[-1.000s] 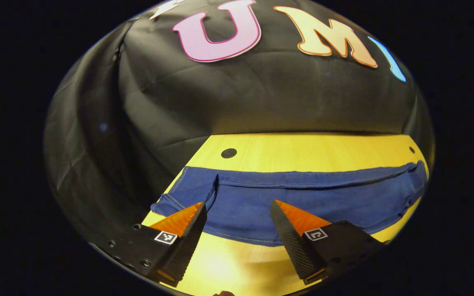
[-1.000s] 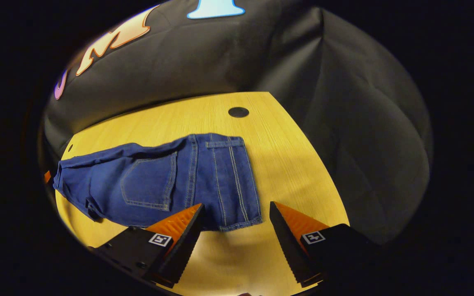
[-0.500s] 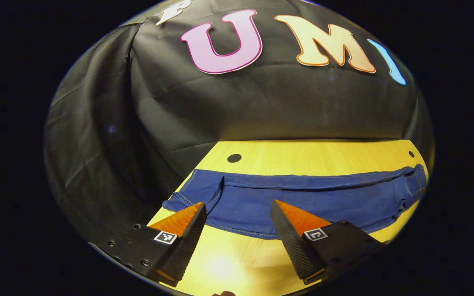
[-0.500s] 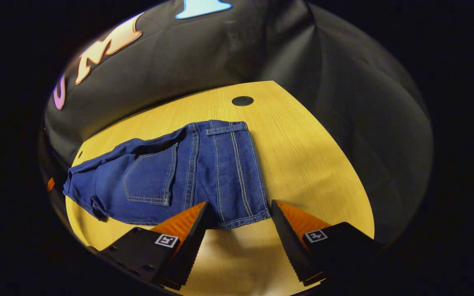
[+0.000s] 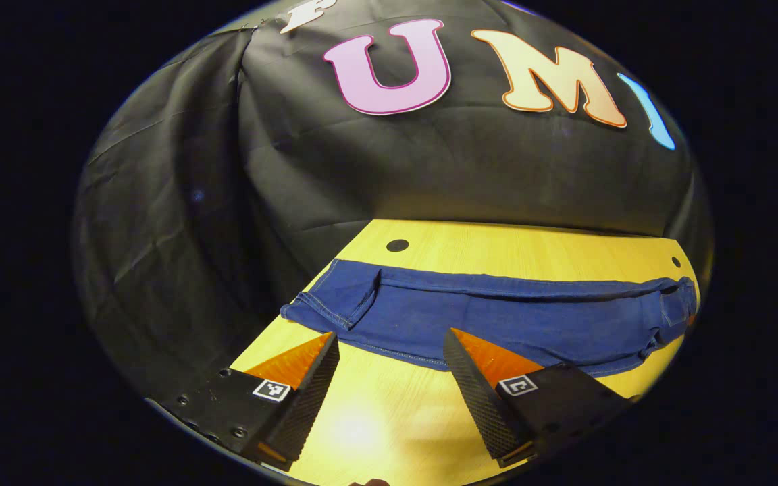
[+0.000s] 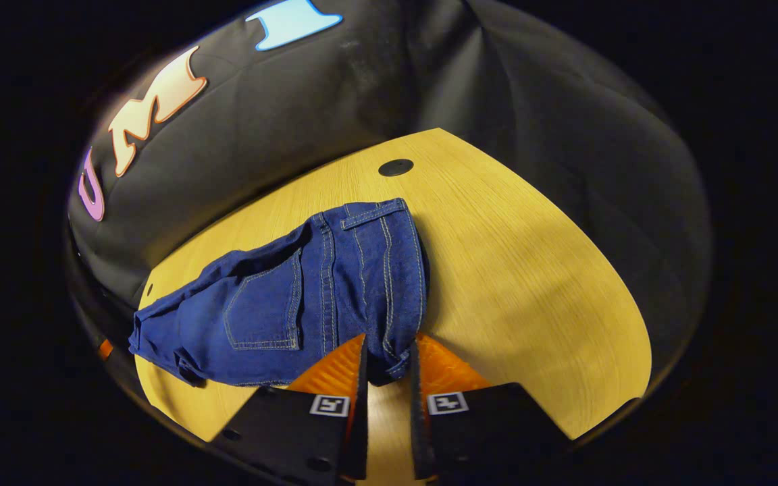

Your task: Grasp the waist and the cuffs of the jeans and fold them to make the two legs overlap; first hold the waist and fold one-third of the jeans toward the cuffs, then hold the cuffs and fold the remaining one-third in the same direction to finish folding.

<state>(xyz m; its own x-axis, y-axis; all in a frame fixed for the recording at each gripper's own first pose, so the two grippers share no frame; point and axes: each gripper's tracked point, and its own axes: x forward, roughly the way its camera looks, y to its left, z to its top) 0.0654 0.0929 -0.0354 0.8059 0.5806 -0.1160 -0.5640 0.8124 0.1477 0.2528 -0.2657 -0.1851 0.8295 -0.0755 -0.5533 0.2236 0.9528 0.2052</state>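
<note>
A yellow wooden table (image 6: 531, 256) has a dark round hole (image 6: 396, 167).

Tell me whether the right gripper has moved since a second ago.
Yes. The right gripper has advanced toward the table hole and closed its fingers on the near waist corner of the jeans.

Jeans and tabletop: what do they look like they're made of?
The blue jeans look like cotton denim with a matte finish: a visible weave, pale contrast stitching along the seams and a patch pocket. The yellow tabletop looks like light wood or a wood-grain laminate; fine parallel grain lines run across it and it carries a soft sheen under the light. Which of the two cannot be told.
</note>
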